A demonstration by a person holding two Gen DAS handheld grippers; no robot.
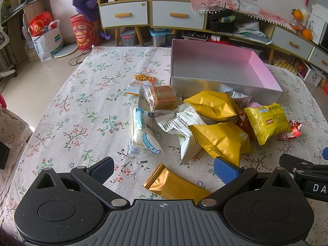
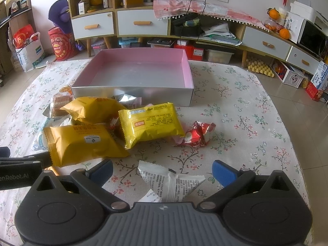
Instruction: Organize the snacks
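A floral cloth (image 1: 86, 106) covers the counter; behind it stand white-drawered cabinets (image 2: 141, 23). The snacks (image 1: 215, 123) are heaped before the pink box (image 1: 264, 71) near the far edge. Left gripper (image 1: 164, 169) and right gripper (image 2: 163, 171) both gape wide, holding nothing.

left claw (image 1: 164, 170): black, blue pads | right claw (image 2: 163, 171): same, lettering apparently "enRobot.AI"

Left hand-held gripper (image 1: 164, 169) and right hand-held gripper (image 2: 163, 171), both low, level, jaws spread wide.
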